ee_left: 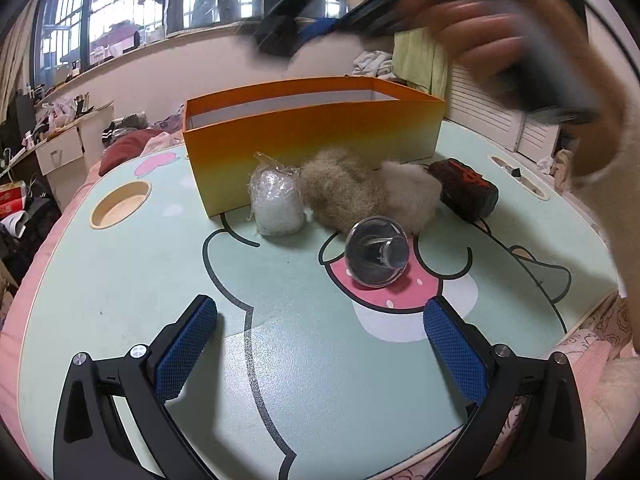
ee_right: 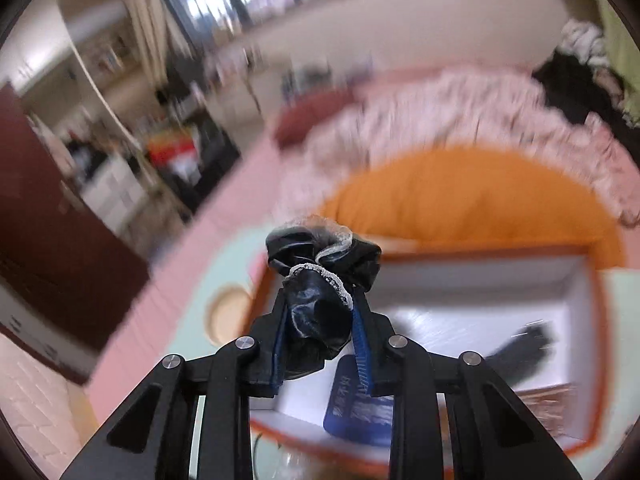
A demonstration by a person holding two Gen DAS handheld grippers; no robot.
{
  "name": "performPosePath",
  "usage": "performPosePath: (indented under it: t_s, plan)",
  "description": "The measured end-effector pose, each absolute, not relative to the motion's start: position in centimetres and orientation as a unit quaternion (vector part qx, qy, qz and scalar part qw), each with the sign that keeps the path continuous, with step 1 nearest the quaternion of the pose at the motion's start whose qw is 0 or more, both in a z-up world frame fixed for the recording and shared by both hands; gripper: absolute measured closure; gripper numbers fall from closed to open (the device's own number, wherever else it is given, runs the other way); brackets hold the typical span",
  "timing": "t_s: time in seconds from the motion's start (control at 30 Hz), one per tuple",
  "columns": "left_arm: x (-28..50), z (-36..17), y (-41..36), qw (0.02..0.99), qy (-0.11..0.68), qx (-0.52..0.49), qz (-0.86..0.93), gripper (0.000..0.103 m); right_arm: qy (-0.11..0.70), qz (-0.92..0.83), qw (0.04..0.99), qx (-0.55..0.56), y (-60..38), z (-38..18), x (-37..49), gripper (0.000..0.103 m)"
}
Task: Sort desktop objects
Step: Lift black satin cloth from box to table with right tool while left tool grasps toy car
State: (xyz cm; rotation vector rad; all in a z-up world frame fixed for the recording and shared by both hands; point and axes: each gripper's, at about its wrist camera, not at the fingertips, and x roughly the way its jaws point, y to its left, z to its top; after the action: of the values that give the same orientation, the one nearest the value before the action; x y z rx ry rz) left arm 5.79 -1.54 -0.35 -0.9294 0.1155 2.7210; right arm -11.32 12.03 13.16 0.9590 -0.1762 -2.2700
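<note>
Left hand-held gripper jaws wide; right hand-held gripper clamped.

Open tabletop before clustered objects

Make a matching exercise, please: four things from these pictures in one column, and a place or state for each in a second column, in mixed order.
Things:
1. scrunchie
2. glass lid
3. white bag
4. blue card

Places or states:
A. lies inside the orange box
B. rests on the pink spot of the table
C. held between the jaws of the right gripper
D. stands against the box's front wall

Pairs: 1-C, 2-B, 3-D, 4-A
</note>
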Motion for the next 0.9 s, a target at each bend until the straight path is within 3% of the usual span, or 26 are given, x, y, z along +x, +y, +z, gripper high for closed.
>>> performPosePath:
  t_s: [0.2, 0.47, 0.6, 0.7, 0.73, 0.8, 0.9]
  plan:
    - [5.8, -0.1, -1.8, 0.134, 0.036, -0.321, 0.937, 0.0, -0.066, -0.894, 0.317, 0.309, 22.4, 15.7, -4.6, 0.076]
    - [3.9, 7.2, -3.1, 0.111, 0.013, -0.278, 0.954, 0.001, -0.03, -0.909, 0.208, 0.36, 27.8, 7.3, -0.2, 0.075]
    - [-1.6, 11.5, -2.5, 0.161, -0.028, -0.326, 0.931, 0.014, -0.029, -0.891, 0.207, 0.403, 26.5, 4.2, -1.4, 0.075]
    - [-6.6, 12.3, 0.1, 0.202, -0.014, -0.386, 0.9, 0.015, -0.034, -0.89, 0.228, 0.393, 25.8, 3.9, -1.1, 0.067]
    - [-8.1, 12.2, 1.0, 0.206, -0.009, -0.403, 0.892, 0.015, -0.035, -0.896, 0.221, 0.384, 25.8, 4.0, -1.0, 0.058]
    - [-11.0, 11.5, 3.0, 0.206, 0.008, -0.435, 0.877, 0.029, -0.04, -0.917, 0.187, 0.351, 26.2, 4.5, -0.2, 0.043]
    - [-13.8, 9.7, 6.0, 0.193, 0.049, -0.475, 0.857, 0.04, -0.06, -0.917, 0.206, 0.336, 27.0, 4.5, 0.9, 0.041]
